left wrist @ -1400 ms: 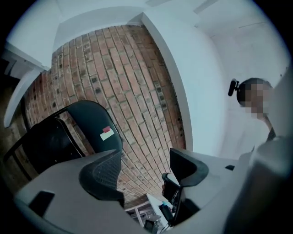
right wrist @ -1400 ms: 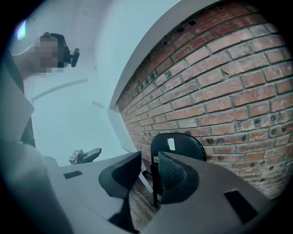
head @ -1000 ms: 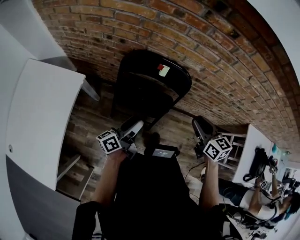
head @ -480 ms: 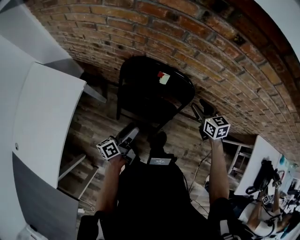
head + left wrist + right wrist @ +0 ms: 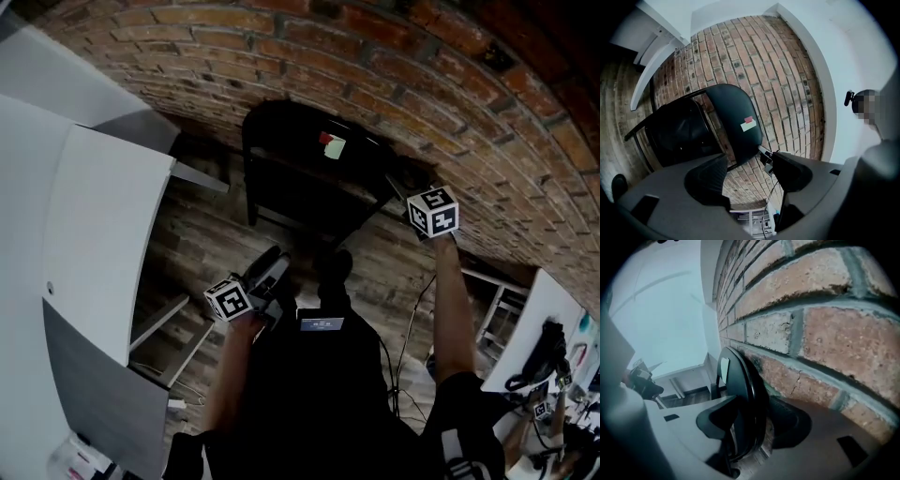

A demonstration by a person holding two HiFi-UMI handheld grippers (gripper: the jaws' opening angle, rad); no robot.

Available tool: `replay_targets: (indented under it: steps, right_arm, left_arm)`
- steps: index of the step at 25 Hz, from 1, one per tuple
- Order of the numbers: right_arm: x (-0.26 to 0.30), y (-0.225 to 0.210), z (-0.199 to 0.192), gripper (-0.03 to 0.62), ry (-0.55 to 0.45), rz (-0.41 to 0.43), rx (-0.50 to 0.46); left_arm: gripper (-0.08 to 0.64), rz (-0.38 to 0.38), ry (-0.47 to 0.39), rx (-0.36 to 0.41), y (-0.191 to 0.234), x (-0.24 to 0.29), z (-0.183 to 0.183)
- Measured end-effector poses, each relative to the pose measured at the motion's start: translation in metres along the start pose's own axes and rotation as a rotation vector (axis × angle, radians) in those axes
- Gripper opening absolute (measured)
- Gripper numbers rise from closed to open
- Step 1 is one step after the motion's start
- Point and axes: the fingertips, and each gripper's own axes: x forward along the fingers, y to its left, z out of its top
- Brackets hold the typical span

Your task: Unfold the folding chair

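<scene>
The right gripper (image 5: 757,420), jaws just opened wide, straddles the folding chair (image 5: 309,173) at its right edge. The left gripper (image 5: 745,173), nearer, gapes empty.

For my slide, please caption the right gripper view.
Right gripper, jaws just opened, straddles black folding chair by red brick wall.

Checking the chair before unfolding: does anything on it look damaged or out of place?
Nothing looks damaged. The folding chair stands folded beside the brick wall; the only oddity is a red-and-pale sticker on its backrest.
</scene>
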Motion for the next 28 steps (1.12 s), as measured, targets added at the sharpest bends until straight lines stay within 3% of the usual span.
replay_targets:
  steps: [4,10,16,22,28]
  right_arm:
    - [0.010,0.004,0.003,0.190,0.004,0.049,-0.051]
    - [0.007,0.004,0.001,0.190,0.020,0.048,-0.111]
    - [-0.001,0.006,-0.008,0.189,0.033,0.094,-0.125]
    - [-0.001,0.005,-0.007,0.189,0.026,0.155,-0.130]
    - [-0.010,0.008,-0.012,0.187,0.048,0.162,-0.147]
  left_arm:
    - [0.324,0.016,0.002,-0.012,0.007,0.002,-0.002]
    - [0.324,0.018,-0.006,-0.050,0.032,0.018,-0.005]
    - [0.324,0.023,0.027,-0.117,0.060,0.048,-0.019]
    - [0.324,0.028,0.072,-0.125,0.068,0.069,-0.035]
    - [0.324,0.068,0.050,-0.148,0.087,0.077,-0.039]
